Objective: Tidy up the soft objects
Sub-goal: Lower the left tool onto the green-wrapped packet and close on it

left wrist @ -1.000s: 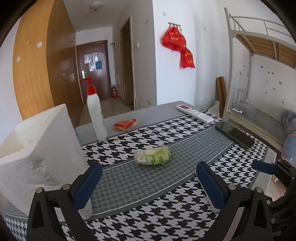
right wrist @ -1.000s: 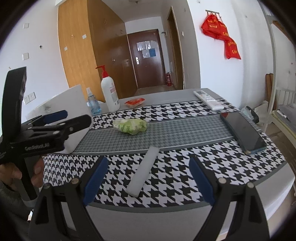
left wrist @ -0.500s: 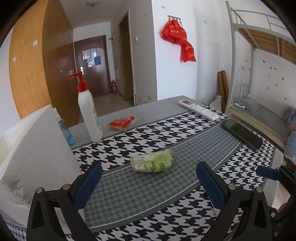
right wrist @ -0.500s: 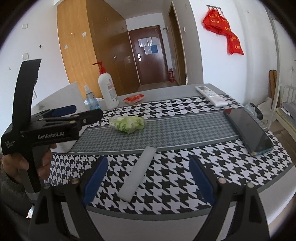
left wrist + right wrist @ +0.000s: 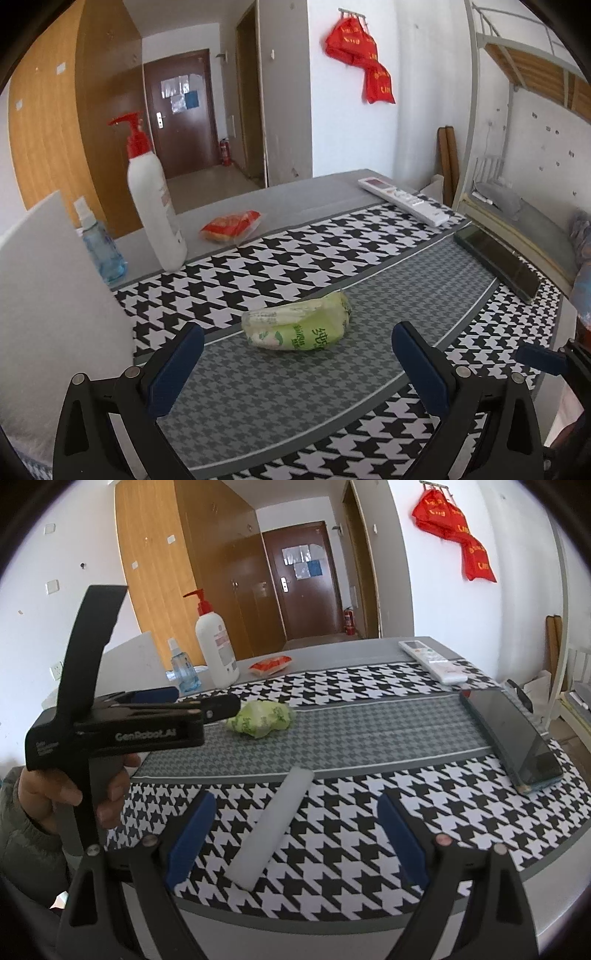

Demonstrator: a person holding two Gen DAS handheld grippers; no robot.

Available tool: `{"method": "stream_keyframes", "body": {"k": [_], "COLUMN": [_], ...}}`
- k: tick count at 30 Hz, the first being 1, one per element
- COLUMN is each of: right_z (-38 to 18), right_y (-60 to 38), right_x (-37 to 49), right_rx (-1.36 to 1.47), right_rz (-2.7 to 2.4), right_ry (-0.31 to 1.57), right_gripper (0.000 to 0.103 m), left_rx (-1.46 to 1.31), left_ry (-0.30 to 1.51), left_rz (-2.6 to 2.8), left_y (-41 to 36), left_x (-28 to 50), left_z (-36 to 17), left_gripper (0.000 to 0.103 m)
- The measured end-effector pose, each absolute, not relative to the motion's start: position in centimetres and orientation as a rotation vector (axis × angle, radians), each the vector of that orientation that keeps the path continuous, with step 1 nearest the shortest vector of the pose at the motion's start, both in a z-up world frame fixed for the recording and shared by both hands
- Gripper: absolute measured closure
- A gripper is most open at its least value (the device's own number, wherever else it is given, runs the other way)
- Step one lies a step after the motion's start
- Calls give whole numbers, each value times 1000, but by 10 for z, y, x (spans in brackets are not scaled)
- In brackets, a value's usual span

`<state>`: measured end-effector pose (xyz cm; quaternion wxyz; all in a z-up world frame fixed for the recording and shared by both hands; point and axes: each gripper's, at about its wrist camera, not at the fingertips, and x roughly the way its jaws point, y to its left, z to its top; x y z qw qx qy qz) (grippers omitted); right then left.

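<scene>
On the far left a big white foam block (image 5: 55, 314) stands at the edge of the surface (image 5: 295, 195), a judgement only, but it may be where the soft things get gathered. Next, a small clear blue spray bottle (image 5: 183, 670) and a tall white pump bottle with a red nozzle (image 5: 155, 206) stand out of the way at the far side, label too small to read. The left claw (image 5: 295, 354) gapes wide, empty, lined up on the crumpled green-and-white plastic tissue pack (image 5: 299, 326) lying mid-surface on the grey houndstooth runner (image 5: 295, 398); green characters on it, not readable. Its body reads "GenRobot.AI" in the right view. The right claw (image 5: 295, 834) is wide too, gripping nothing, with the white foam bar (image 5: 273, 827) lying between its jaws, untouched. Beyond, an orange-red snack packet (image 5: 231, 225); right, a white remote control (image 5: 434, 661), a dark phone (image 5: 513, 734). Red cloth with yellow lettering (image 5: 458, 535) hangs on the wall.
</scene>
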<state>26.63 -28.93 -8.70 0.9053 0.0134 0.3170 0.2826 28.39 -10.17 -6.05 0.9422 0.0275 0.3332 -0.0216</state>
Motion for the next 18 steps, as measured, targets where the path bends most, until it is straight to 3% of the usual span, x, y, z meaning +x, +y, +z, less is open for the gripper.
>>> {"method": "stream_keyframes", "body": {"k": [18], "right_z": [-95], "right_y": [-275], "right_x": [279], "right_rx": [-16], "right_rz": [615], "right_ry": [694], "right_gripper": [11], "left_rx": [42], "left_ry": [779], "left_rz": [-23], "left_y": [-105], "left_x": [326], "left_z": [-86], "left_gripper": [1]}}
